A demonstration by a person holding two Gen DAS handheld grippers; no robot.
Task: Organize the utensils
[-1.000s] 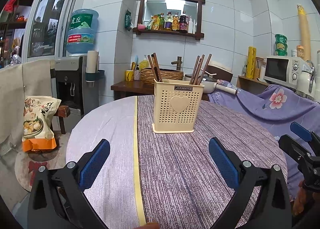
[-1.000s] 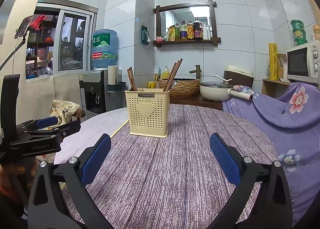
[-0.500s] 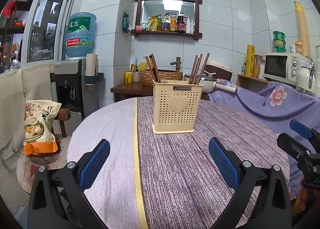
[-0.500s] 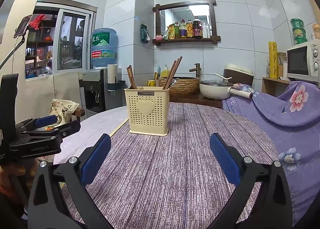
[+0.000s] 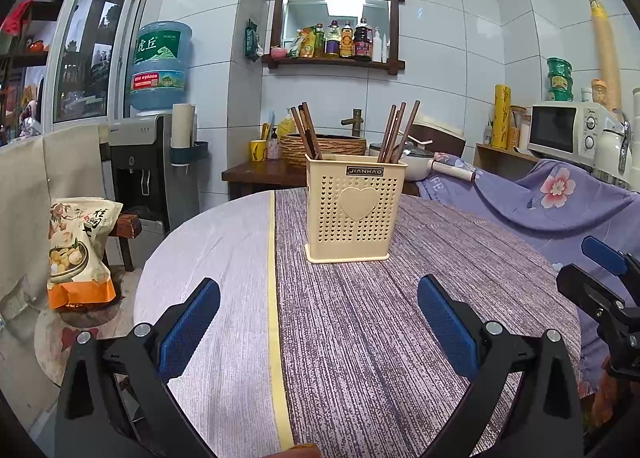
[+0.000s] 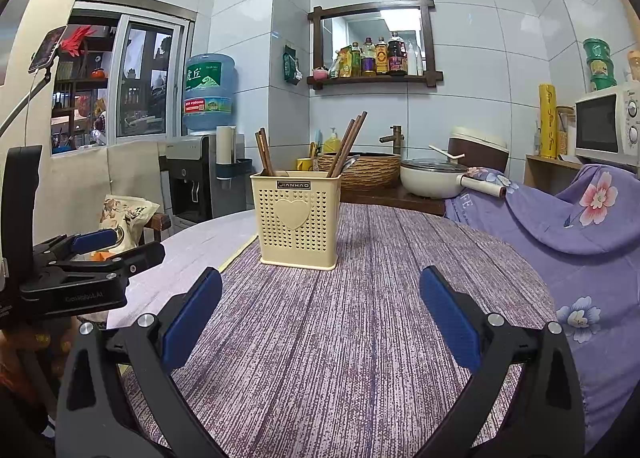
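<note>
Round table [image 5: 460, 258] under a purple striped cloth, with a paler grey strip and a yellow band running down its left part. Cream plastic holder [image 5: 354, 207], perforated, heart on the front, stands upright toward the far side of the table, just right of the yellow band. Brown chopsticks [image 5: 307, 131] lean in its left compartment; a second bunch of chopsticks [image 5: 396, 131] leans in the right one. From the right wrist view the holder [image 6: 298, 216] sits ahead and slightly left, and something pale shows at the rim between the chopstick bunches, too small to tell what. Left gripper [image 5: 319, 316] hovers over the near half of the table, jaws spread wide, nothing between the blue pads [image 5: 188, 328]. Right gripper [image 6: 320, 316] likewise wide and empty, low over the cloth, well apart from the holder. Each gripper shows at the edge of the other's view: the right one [image 5: 604, 282] at the far right, the left one [image 6: 92, 258] at the far left. Behind the table: water dispenser [image 5: 158, 146], wall shelf with bottles [image 5: 340, 43], microwave [image 5: 568, 130], flowered purple sheet [image 5: 560, 198] draped to the right.
</note>
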